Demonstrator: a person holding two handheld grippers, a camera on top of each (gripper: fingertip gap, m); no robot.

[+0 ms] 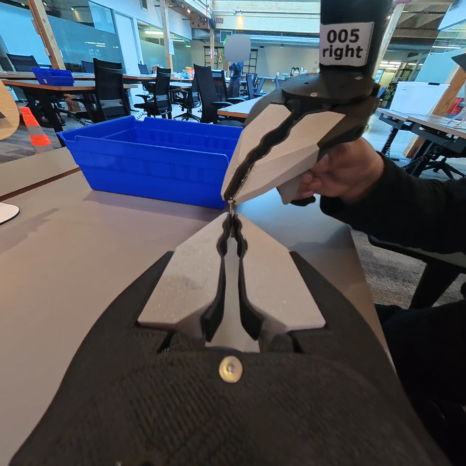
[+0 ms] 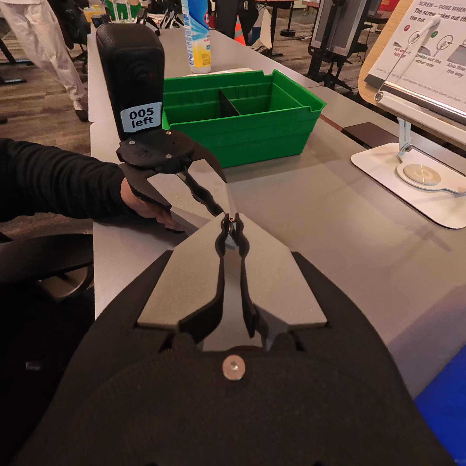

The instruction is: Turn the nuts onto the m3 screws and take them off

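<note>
I read the scene from left to right.

1. Far left in the right wrist view, a black-sleeved forearm reaches over the near table edge. Its hand (image 2: 148, 209) carries the left gripper (image 1: 231, 220).
2. I see the left gripper's fingers nearly closed. They pinch a thin metal screw (image 1: 231, 209) whose shank stands up out of the tips.
3. Directly above that, the right gripper (image 1: 230, 199) comes down at a slant, tip to tip with the left one. Its jaws are drawn almost together on a small metal piece, which I take to be the nut (image 2: 231, 220), seated at the top of the screw. The part is too small for me to confirm thread engagement.
4. Both grippers meet above the grey table (image 1: 88, 252), roughly at its middle, clear of the bins.
5. In the left wrist view, a blue bin (image 1: 151, 161) sits on the table beyond the tips, to the left. In the right wrist view, a green bin (image 2: 242, 141) with a dark divider sits at the far side, with a spray bottle (image 2: 198, 37) behind it.
6. To the right, a white stand (image 2: 408, 186) holds an instruction sheet (image 2: 428, 45).
7. At the right of the left wrist view, the person's other hand (image 1: 340, 174) grips the right gripper's handle.
</note>
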